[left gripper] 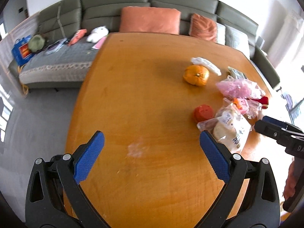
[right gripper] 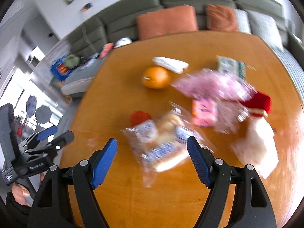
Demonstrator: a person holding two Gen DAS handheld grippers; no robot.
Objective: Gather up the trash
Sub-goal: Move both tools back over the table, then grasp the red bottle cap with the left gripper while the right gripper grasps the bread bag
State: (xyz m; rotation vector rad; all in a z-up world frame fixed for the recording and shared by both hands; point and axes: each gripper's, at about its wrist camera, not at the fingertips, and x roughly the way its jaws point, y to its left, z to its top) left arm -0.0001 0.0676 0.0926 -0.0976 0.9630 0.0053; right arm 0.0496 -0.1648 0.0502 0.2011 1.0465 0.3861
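Observation:
Trash lies on the right part of a wooden table: a clear bread wrapper, a pink plastic bag, a pink carton, a white wrapper, a red-and-white packet and a white paper. An orange and a small red cap sit beside them. My left gripper is open over bare wood, left of the bread wrapper. My right gripper is open just short of the bread wrapper, with nothing between its pads.
A green sofa with orange cushions stands behind the table, strewn with toys and a blue bag. Grey floor lies left of the table. A green-printed packet rests at the table's far right.

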